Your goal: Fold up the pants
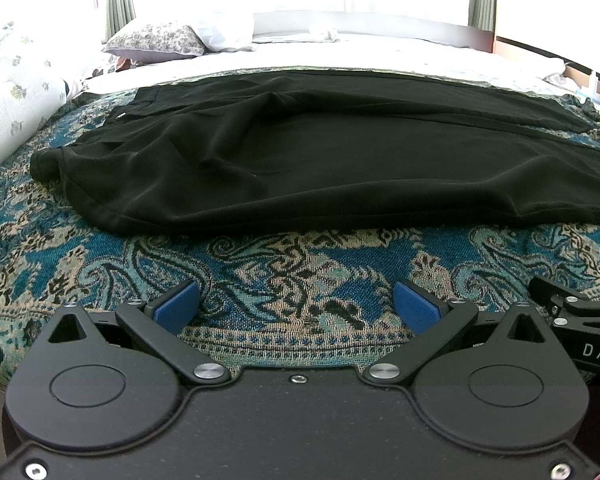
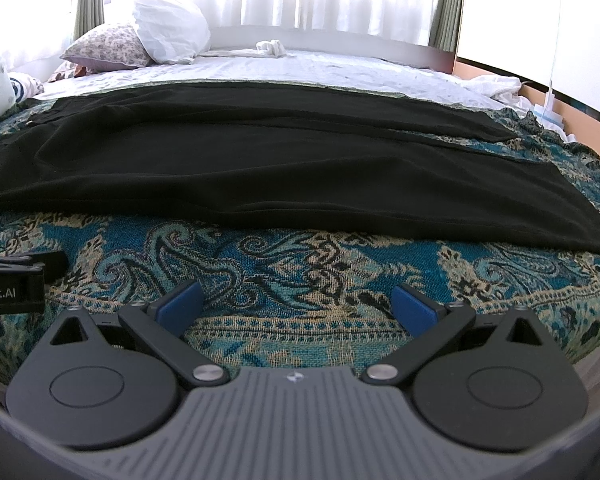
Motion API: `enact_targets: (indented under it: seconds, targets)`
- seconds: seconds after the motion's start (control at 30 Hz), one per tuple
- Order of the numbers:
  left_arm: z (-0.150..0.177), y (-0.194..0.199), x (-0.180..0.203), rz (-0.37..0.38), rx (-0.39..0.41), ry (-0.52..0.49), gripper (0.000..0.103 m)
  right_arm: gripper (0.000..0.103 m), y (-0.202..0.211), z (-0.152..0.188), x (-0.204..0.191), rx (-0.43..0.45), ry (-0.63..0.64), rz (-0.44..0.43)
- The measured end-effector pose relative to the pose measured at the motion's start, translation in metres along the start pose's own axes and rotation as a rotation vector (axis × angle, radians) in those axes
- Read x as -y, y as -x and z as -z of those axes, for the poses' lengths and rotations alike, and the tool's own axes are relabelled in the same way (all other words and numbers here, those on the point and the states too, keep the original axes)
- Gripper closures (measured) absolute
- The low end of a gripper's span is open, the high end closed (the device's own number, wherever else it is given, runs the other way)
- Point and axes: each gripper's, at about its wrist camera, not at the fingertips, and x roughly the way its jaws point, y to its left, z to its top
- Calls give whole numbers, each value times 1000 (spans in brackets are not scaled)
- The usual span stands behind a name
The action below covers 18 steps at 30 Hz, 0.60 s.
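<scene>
Beyond both wide-spread claws, black pants [image 1: 320,152] flat across patterned blanket [image 1: 284,264].

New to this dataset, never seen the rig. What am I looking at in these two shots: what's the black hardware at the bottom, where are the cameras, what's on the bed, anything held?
There is no robot arm here. A person holds a two-finger tool in each hand, and each tool carries a fisheye camera looking forward along its fingers. So the black hardware at the bottom of each picture is the tool itself.

One picture is from the left tool, the other from the right tool. Both have their blue-padded fingers spread wide with nothing between them, so nothing is held.

Ahead of both lies a pair of black pants, spread out lengthwise on a blue patterned bedspread; no fold across them shows yet. The tools hover short of the pants' near edge. Further back are a white sheet and pillows by a bright window.
</scene>
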Motion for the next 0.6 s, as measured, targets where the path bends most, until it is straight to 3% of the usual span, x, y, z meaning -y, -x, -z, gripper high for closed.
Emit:
enact_targets:
  seconds: [0.33, 0.47, 0.6]
  targets:
    - [3, 8, 10, -25, 17, -9, 0, 0, 6, -2, 3, -4, -9, -2]
    - [-25, 11, 3, 50, -51, -53, 0, 0, 11, -23, 22, -38, -89, -86]
    - [-62, 16, -18, 114, -3, -38, 0, 0, 16, -55, 53, 34, -158, -97]
